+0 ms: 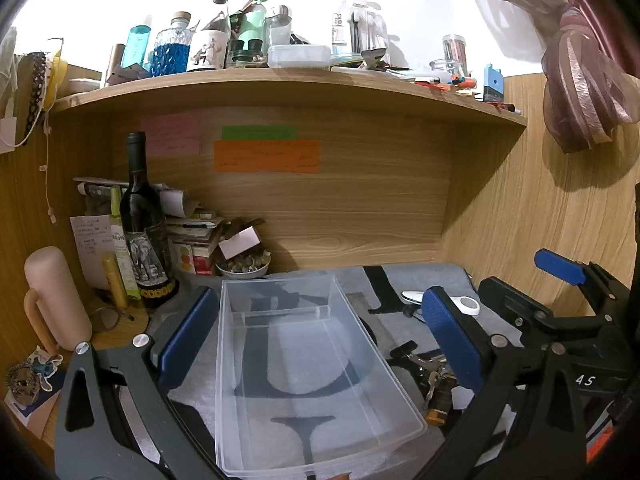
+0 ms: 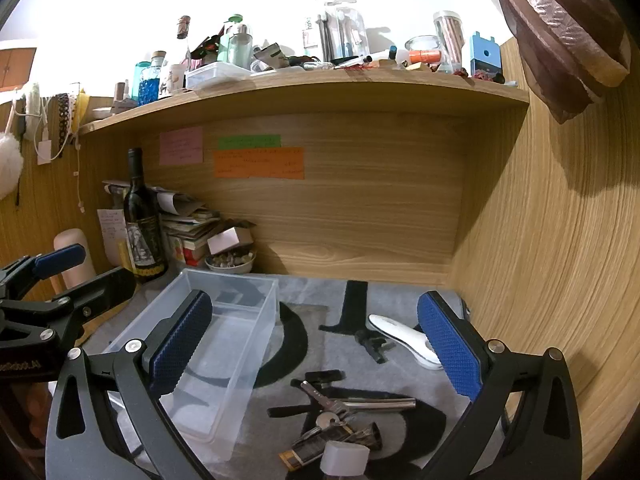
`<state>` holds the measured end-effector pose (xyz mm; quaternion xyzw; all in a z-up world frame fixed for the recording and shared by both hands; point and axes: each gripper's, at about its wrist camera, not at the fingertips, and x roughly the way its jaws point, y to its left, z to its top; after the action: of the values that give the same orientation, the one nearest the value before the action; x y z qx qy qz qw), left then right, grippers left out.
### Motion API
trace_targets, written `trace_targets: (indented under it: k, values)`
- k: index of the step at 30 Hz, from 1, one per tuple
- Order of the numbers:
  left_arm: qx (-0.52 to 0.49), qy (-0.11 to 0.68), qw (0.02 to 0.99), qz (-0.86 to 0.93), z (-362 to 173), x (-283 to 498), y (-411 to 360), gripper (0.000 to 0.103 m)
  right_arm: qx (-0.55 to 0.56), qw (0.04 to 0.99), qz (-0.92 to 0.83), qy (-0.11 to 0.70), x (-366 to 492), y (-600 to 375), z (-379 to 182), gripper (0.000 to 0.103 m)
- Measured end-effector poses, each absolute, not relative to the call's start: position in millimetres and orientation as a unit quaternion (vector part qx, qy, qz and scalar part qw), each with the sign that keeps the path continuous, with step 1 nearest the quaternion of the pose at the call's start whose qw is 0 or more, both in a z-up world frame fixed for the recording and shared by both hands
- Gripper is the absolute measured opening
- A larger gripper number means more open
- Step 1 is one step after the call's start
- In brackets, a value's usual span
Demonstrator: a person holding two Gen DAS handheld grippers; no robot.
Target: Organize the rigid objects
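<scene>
A clear plastic box point(image 1: 304, 364) stands empty on the grey mat, between the wide-open fingers of my left gripper point(image 1: 320, 340). It also shows at the left in the right wrist view point(image 2: 224, 344). My right gripper point(image 2: 316, 352) is open and empty above a bunch of keys point(image 2: 332, 420), a small black part point(image 2: 374, 344) and a white handled tool point(image 2: 404, 338). A white bottle cap point(image 2: 344, 458) sits at the near edge. The keys point(image 1: 430, 372) and white tool point(image 1: 440, 300) lie right of the box in the left wrist view, partly hidden by my finger.
A dark wine bottle point(image 1: 142, 224), a pink mug point(image 1: 56, 300), stacked papers and a small bowl point(image 1: 242, 268) crowd the back left corner. A wooden back panel and right side wall point(image 2: 560, 240) enclose the desk. A cluttered shelf point(image 1: 280, 80) runs overhead.
</scene>
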<state>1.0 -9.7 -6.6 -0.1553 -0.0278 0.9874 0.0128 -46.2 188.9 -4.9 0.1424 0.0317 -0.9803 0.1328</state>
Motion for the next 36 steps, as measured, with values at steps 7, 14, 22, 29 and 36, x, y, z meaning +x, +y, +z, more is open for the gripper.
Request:
trace_targets:
  k: [7,14,22,29,36]
  values:
    - [-0.155,-0.028,0.015,0.987,-6.9,1.3,-10.0,0.103,0.143,0.133,-0.98,0.032,-46.6,188.9,-5.0,0.103]
    - [-0.153,-0.02,0.015,0.988,-5.2,-0.9,-6.1,0.103,0.143,0.131,-0.981,0.028,-48.5,193.1,-4.4,0.103]
    - [-0.153,-0.021,0.017,0.988,-6.5,-2.3,-5.9,0.103,0.143,0.131,-0.981,0.028,-49.3,193.9,-3.5,0.103]
    - [-0.152,-0.022,0.017,0.988,-6.7,-3.0,-6.6,0.103,0.141,0.131,-0.981,0.029,-48.4,194.0,-2.6,0.103]
    - [-0.15,-0.021,0.017,0.988,-6.8,-2.3,-6.7,0.103,0.14,0.131,-0.981,0.028,-48.0,193.6,-1.7,0.103]
